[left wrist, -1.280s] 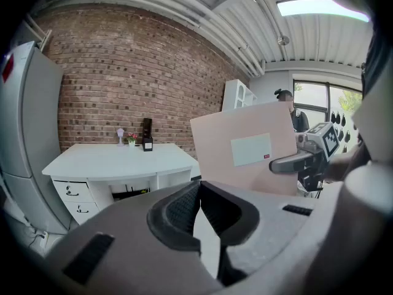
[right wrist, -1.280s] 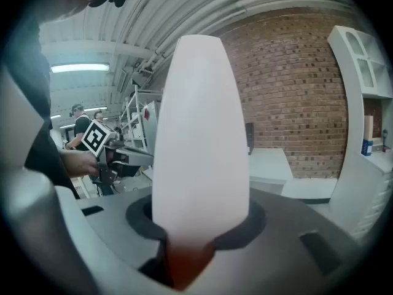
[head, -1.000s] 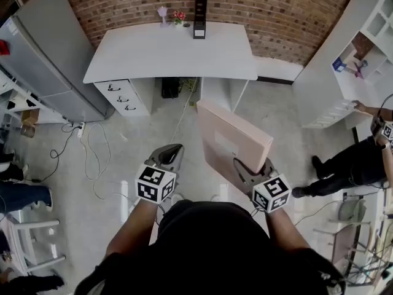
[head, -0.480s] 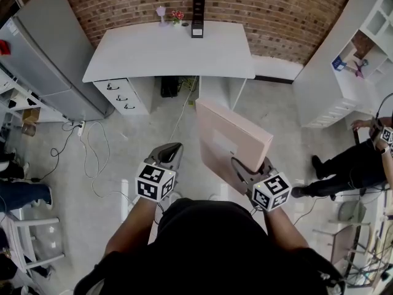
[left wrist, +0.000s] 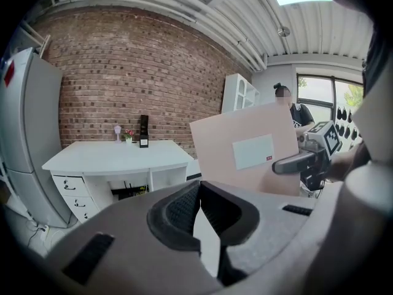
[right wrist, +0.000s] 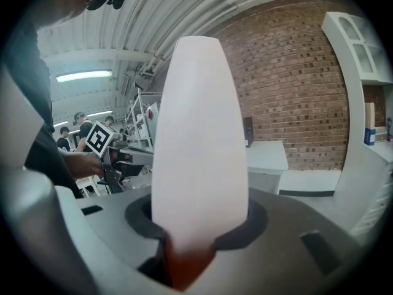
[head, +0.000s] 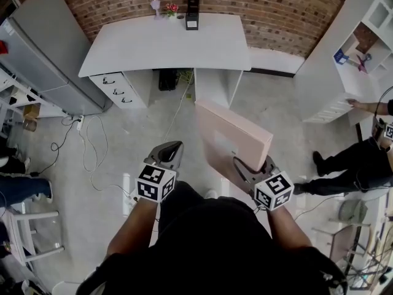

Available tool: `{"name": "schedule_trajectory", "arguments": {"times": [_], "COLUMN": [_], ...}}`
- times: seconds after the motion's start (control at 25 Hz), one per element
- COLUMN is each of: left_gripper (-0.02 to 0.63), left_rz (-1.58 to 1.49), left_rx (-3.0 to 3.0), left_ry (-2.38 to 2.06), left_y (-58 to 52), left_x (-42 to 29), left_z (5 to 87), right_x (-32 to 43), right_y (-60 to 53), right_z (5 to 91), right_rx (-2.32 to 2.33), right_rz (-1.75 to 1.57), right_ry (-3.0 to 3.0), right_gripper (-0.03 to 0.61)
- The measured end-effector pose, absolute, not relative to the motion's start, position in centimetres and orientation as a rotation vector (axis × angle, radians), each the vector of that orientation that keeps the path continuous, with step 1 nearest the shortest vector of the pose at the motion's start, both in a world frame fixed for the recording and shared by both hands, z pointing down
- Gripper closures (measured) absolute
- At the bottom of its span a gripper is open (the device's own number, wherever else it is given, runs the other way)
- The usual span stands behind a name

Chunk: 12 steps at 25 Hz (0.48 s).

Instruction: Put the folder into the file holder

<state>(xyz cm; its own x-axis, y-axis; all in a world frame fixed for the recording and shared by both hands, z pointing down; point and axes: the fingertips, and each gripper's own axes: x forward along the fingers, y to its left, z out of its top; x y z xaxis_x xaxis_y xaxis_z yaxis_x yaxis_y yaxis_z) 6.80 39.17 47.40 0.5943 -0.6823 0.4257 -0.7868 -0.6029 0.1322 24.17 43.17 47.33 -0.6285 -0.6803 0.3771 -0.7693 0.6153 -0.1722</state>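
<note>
A large pink folder (head: 230, 141) stands on edge in front of me, and my right gripper (head: 245, 168) is shut on its near lower corner. In the right gripper view the folder (right wrist: 199, 134) rises as a pale slab out of the jaws and fills the middle. My left gripper (head: 174, 147) hovers to the folder's left, shut, with nothing between its pads (left wrist: 184, 211). From the left gripper view the folder (left wrist: 245, 152) shows a white label. The black file holder (head: 193, 5) stands upright at the back edge of the white desk (head: 166, 45), far ahead of both grippers.
A grey fridge (head: 43, 54) stands at the left and a white shelf unit (head: 344, 72) at the right. Cables (head: 92, 152) trail over the floor left of the desk. A person (head: 350, 165) stands at the right. Small flowers (head: 171, 8) sit beside the holder.
The desk and file holder sit slightly higher in the head view. Both grippers and the folder keep almost the same pose in front of me.
</note>
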Motion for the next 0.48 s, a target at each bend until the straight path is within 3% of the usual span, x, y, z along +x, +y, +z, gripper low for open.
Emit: {"name": "schedule_trajectory", "arguments": {"times": [0.48], "left_gripper": [0.609], "left_rz": [0.533], "left_rx": [2.476], "left_ry": [-1.162], "left_y": [36.3], "left_x": [6.7], "left_z": [49.4], "right_x": [23.9], "right_y": [38.3], "right_z": [48.6], "right_rx": [1.176], "right_rz": [0.517], "right_ry": [-2.561], "right_gripper": [0.400]}}
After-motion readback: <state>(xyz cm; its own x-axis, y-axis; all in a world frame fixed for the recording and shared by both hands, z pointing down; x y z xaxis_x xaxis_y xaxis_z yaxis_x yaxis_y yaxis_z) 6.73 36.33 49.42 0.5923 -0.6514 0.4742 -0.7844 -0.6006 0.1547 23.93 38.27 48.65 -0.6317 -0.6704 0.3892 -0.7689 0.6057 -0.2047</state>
